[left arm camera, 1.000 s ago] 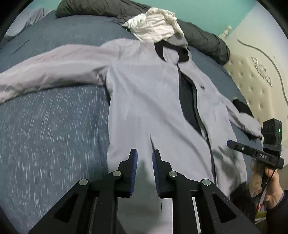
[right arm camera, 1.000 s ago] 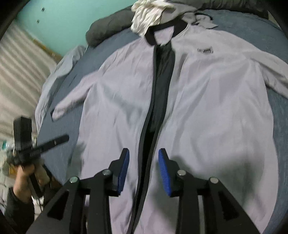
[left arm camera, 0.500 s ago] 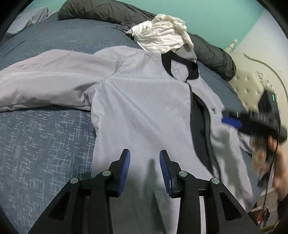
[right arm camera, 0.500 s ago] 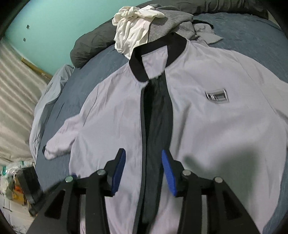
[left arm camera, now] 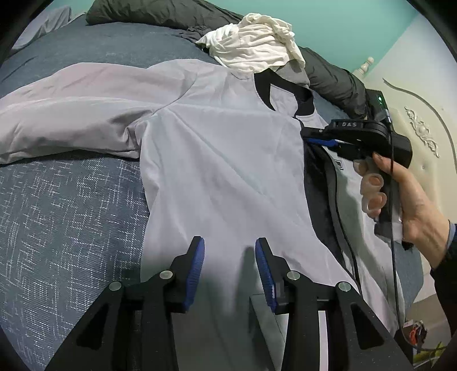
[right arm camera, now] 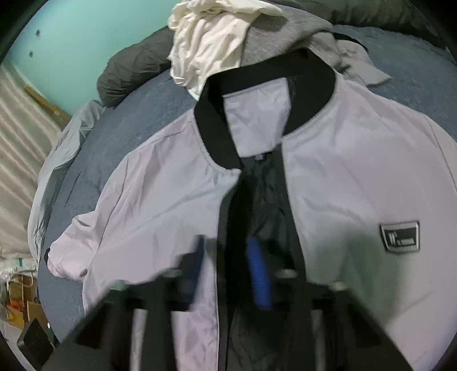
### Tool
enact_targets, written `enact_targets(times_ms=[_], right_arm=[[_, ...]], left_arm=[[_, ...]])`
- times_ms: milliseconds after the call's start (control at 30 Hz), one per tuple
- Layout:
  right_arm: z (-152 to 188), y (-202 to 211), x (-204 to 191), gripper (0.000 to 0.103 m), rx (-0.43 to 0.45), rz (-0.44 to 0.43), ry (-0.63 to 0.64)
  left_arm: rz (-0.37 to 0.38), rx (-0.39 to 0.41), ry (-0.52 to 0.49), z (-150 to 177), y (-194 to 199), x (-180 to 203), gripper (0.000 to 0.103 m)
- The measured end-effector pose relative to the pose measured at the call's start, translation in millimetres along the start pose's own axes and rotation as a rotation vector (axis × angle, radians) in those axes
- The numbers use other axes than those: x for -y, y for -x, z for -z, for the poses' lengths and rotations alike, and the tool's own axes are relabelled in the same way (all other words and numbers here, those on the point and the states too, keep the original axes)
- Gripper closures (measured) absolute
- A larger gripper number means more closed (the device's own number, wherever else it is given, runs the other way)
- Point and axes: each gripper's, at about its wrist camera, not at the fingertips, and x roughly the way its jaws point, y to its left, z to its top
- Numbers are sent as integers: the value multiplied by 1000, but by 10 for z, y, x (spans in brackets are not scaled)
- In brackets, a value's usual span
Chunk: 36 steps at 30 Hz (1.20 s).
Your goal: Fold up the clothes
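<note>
A light grey jacket (left arm camera: 222,159) with a black collar (right arm camera: 211,125) lies face up and unzipped on the bed, its dark lining showing along the front. One sleeve (left arm camera: 71,114) stretches out to the left. My left gripper (left arm camera: 228,248) is open, low over the jacket's left front panel with nothing between its fingers. My right gripper (right arm camera: 227,251) looks blurred; it is open above the zipper gap just below the collar. In the left wrist view a hand (left arm camera: 411,199) holds the right gripper (left arm camera: 308,137) over the chest. A logo patch (right arm camera: 400,237) sits on the chest.
A crumpled white garment (left arm camera: 254,48) and a grey one (right arm camera: 285,31) lie just beyond the collar, against a dark duvet roll (left arm camera: 148,11). The blue bedspread (left arm camera: 65,214) spreads to the left. A cream headboard (left arm camera: 422,128) rises at right. Boxes (right arm camera: 20,296) sit on the floor.
Both grippers have moved up the jacket toward the collar. The left gripper's fingers have spread wider. The right gripper now hovers at the chest opening.
</note>
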Motion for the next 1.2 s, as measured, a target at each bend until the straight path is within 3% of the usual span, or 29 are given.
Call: enact_targets(times_ms=[33, 167, 300, 367, 633, 767, 833, 900, 1000, 1100, 1200], right_arm=[[-7, 1, -14, 100, 1, 4, 17], [-64, 61, -27, 101, 27, 41, 66], [-105, 38, -2, 103, 39, 208, 102], [-90, -40, 50, 103, 14, 235, 97], [-38, 195, 194, 102, 106, 88, 13], [45, 247, -22, 102, 95, -2, 80], [154, 107, -90, 102, 3, 0, 111], [278, -49, -120, 102, -92, 60, 131], [344, 59, -63, 102, -54, 69, 111], [388, 414, 57, 101, 26, 22, 46], [533, 771, 125, 101, 73, 62, 71]], left_arm=[[2, -2, 0, 3, -4, -2, 62], [4, -11, -5, 17, -31, -6, 62], [-1, -30, -18, 46, -78, 4, 62], [-2, -40, -16, 49, -105, -9, 62], [-4, -53, -16, 53, -137, -35, 62], [-3, -57, -11, 39, -156, -52, 62], [-5, -60, -11, 21, -182, -49, 62], [-9, -63, -13, 12, -204, -44, 62], [-11, -64, -16, 6, -218, -39, 62], [-5, -65, -10, -6, -217, -47, 61], [-6, -66, -8, -18, -228, -32, 61]])
